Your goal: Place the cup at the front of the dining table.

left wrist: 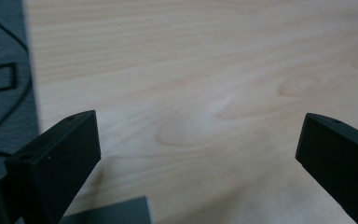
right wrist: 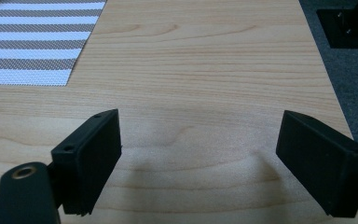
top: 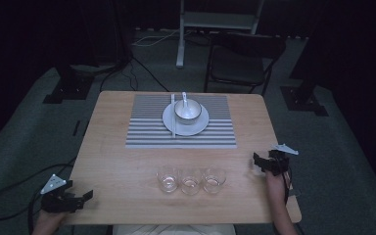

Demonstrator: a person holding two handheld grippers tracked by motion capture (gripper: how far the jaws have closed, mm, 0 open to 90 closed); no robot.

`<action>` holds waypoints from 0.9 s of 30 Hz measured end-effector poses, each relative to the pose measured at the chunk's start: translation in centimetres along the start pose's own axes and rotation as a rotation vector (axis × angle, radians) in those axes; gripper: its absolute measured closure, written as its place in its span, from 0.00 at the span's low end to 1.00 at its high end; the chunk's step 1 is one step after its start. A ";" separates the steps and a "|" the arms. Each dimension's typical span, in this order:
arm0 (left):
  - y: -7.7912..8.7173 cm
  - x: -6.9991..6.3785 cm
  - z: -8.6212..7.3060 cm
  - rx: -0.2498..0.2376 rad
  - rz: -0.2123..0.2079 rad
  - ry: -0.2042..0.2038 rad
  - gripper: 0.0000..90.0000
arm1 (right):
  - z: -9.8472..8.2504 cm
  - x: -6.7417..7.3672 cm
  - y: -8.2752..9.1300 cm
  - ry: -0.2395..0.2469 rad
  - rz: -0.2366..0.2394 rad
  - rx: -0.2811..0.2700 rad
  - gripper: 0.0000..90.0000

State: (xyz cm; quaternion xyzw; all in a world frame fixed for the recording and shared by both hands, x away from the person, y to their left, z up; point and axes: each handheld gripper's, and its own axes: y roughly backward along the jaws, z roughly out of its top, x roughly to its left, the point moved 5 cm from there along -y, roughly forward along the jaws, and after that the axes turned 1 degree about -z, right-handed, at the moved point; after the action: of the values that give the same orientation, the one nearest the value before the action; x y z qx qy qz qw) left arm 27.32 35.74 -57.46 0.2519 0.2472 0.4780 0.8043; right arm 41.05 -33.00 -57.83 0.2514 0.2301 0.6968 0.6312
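A striped placemat point(top: 181, 122) lies at the far middle of the wooden table point(top: 127, 166). On it rests a white plate point(top: 198, 126) carrying a metal bowl point(top: 187, 111), with a spoon point(top: 184, 97) leaning in the bowl and chopsticks point(top: 173, 115) across the plate's left side. Three clear glasses point(top: 190, 179) stand in a row near the front. My left gripper point(top: 81, 197) is at the front left corner, open over bare wood point(left wrist: 200, 135). My right gripper point(top: 259, 161) hovers at the right edge, open, with nothing between its jaws point(right wrist: 198, 158). The placemat's corner point(right wrist: 32, 42) shows in the right gripper view.
A dark folding chair point(top: 242, 61) stands behind the table, and a white stand point(top: 215, 22) is further back. Cables point(top: 10, 196) trail over the grey carpet at the left. Dark stand bases point(top: 303, 100) sit on the floor at both sides.
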 end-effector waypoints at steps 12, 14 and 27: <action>-0.4 -0.4 -0.1 0.031 -0.060 -0.022 0.01 | -0.1 0.4 -0.2 0.024 0.007 0.019 0.15; -0.4 -0.5 0.0 0.029 -0.072 -0.022 0.01 | -0.1 0.4 -0.2 0.028 0.006 0.020 0.15; -0.5 -1.3 0.7 -0.013 -0.116 -0.032 0.04 | -0.1 0.4 -0.2 0.031 -0.008 0.021 0.15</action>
State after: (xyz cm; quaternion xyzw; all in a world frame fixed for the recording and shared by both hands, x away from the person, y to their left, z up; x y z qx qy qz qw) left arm 27.58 34.28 -57.05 0.2395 0.2455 0.4280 0.8362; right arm 41.08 -32.60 -58.01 0.2463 0.2483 0.6958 0.6274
